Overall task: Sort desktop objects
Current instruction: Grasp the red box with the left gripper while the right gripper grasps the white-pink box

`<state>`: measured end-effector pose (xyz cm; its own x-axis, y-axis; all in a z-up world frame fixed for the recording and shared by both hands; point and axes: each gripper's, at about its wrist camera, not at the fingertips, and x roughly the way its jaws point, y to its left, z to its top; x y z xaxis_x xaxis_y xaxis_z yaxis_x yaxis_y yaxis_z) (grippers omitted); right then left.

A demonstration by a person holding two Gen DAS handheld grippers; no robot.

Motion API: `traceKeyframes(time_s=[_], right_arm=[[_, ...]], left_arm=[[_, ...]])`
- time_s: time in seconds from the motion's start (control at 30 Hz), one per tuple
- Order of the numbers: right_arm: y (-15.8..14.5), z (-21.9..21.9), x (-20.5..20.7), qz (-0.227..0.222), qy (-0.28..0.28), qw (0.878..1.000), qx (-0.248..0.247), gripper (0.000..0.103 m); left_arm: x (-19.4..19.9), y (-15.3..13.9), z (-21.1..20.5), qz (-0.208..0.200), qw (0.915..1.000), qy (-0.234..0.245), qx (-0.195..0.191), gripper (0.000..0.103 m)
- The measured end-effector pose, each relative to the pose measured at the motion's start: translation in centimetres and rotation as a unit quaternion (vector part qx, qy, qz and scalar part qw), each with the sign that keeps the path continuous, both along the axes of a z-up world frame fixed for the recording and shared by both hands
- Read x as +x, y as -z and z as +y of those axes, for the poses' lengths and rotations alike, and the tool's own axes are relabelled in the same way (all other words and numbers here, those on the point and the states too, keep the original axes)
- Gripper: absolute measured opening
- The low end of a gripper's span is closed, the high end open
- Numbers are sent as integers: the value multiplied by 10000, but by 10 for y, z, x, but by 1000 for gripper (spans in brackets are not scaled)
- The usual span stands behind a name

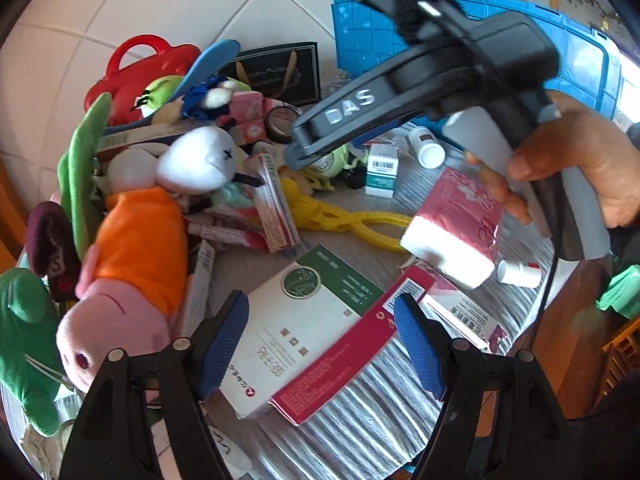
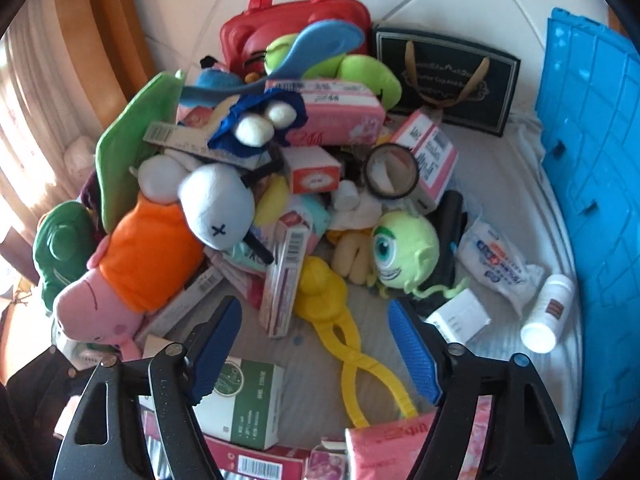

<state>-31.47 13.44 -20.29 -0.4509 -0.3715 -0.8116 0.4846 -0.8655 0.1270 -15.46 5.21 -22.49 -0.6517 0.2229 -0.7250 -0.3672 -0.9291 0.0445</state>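
A heap of toys and boxes covers the tabletop. My left gripper point(image 1: 322, 344) stands open just above a white and green box point(image 1: 304, 320) that lies on a red box point(image 1: 344, 360); its blue pads point(image 1: 224, 344) do not press on either. My right gripper point(image 2: 316, 354) is open over yellow plastic tongs point(image 2: 348, 344), with nothing held. In the left wrist view a hand point(image 1: 580, 176) holds that right gripper, whose tips hover near a green one-eyed plush point(image 2: 404, 252). A pink pig plush in orange point(image 2: 140, 268) lies at the left.
A blue crate point(image 2: 600, 200) stands along the right edge. At the back are a red case point(image 2: 296, 20) and a black gift bag point(image 2: 448, 80). A white bottle point(image 2: 548, 312), a tape roll point(image 2: 394, 172) and a pink tissue pack point(image 1: 460, 220) lie around.
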Motion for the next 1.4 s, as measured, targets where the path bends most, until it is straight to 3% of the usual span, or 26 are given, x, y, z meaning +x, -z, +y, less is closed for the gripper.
traceKeyframes(time_s=[0.17,0.3,0.37,0.5,0.53,0.6,0.67,0.77,0.9,1.17,1.4], right_arm=[[33,-26,-16,-321,-228,9992,89,64],[57,-39,-31,-744,-334,9967,-24,42],[65,-46,-35,-792,-380,9961,-54,36],[72,-57,-39,-948,-436,9945,-64,20],[68,-57,-35,-889,-485,9948,-87,20],[57,-56,-27,-671,-531,9963,-35,20],[46,-50,-22,-534,-473,9974,-51,20],[38,-39,-21,-527,-326,9981,-17,20],[43,-31,-29,-671,-102,9977,4,20],[-3,4,-12,-197,244,9991,-286,20],[-74,24,16,482,818,9928,-734,20]], left_arm=[[8,20,0,-386,9986,347,80,75],[16,28,-2,-557,9972,488,88,71],[17,32,0,-546,9970,542,-7,71],[14,33,3,-493,9964,674,-140,57],[15,33,4,-483,9961,714,-190,54],[15,31,5,-524,9949,846,-190,34],[14,31,6,-787,9922,963,-7,28],[8,49,14,-1058,9893,957,-302,28],[1,53,13,-1243,9878,928,-124,25],[10,9,-4,-675,9931,938,201,24],[1,-39,-25,-147,9969,734,248,24]])
